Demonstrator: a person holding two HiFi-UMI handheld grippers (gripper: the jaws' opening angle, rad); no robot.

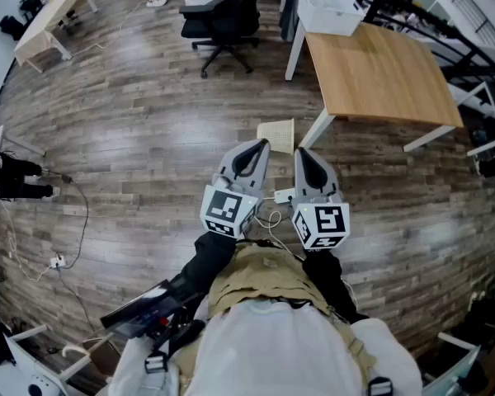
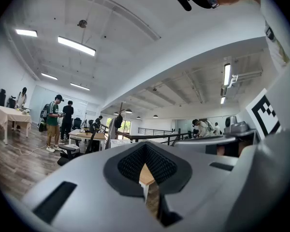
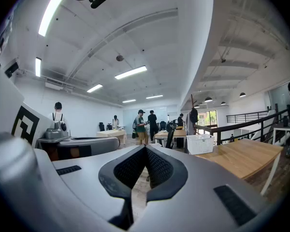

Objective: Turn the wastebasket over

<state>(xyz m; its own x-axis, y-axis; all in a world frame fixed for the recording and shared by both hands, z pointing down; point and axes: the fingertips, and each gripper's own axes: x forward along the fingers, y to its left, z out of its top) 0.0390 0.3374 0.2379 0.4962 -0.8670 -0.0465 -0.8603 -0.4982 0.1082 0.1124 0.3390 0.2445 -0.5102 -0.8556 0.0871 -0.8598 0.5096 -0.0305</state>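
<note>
A small cream mesh wastebasket (image 1: 277, 135) stands on the wood floor beside a leg of the wooden table (image 1: 379, 77); I cannot tell which way up it is. Both grippers are held level close to the person's chest, pointing toward it, a short way short of it. My left gripper (image 1: 260, 144) has its jaws together with nothing between them, and so does my right gripper (image 1: 300, 151). In the left gripper view the shut jaws (image 2: 146, 145) hide the basket. In the right gripper view the shut jaws (image 3: 145, 148) hide it too.
A white plastic basket (image 1: 330, 11) sits on the table's far end, also seen in the right gripper view (image 3: 200, 144). A black office chair (image 1: 224, 19) stands beyond. Cables (image 1: 74, 221) trail on the floor at left. People stand at distant desks (image 3: 146, 125).
</note>
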